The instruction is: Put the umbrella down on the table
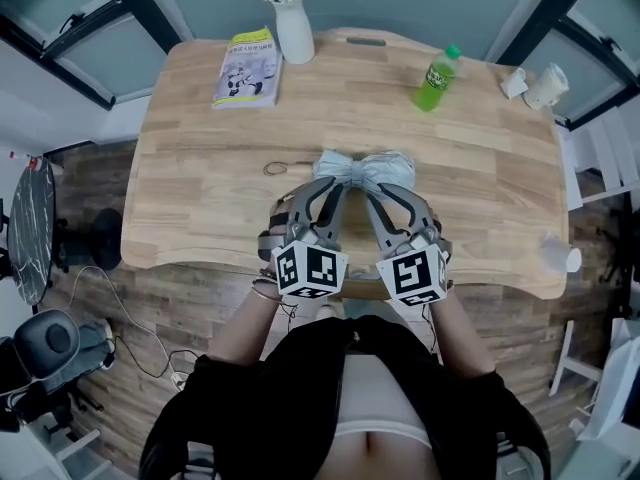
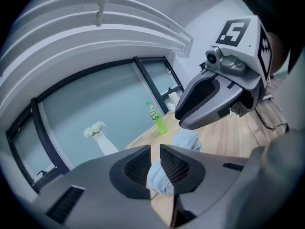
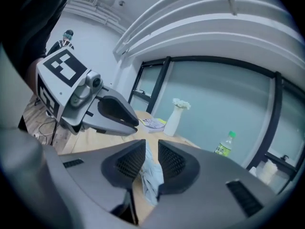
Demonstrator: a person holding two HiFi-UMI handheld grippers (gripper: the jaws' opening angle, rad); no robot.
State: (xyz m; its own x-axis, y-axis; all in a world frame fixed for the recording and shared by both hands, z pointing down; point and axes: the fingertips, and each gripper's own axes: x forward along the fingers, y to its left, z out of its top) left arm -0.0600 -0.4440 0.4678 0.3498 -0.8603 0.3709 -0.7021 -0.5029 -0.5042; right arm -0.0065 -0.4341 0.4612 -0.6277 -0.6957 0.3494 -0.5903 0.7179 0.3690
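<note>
The umbrella [image 1: 365,168] is a folded, pale blue-grey bundle, held just above the near middle of the wooden table [image 1: 200,188]. My left gripper [image 1: 328,186] is shut on its left end, and in the left gripper view the fabric [image 2: 159,179] is pinched between the pads of that gripper [image 2: 155,157]. My right gripper [image 1: 388,190] is shut on the right end. The right gripper view shows crumpled cloth [image 3: 153,179] squeezed in the narrow gap of the right gripper [image 3: 151,157]. Both grippers sit side by side, close to my body.
At the table's far edge stand a white vase with flowers [image 1: 292,23], a booklet [image 1: 248,68] and a green bottle [image 1: 437,78]. White cups [image 1: 540,85] sit at the far right corner. A small ring [image 1: 277,168] lies left of the umbrella.
</note>
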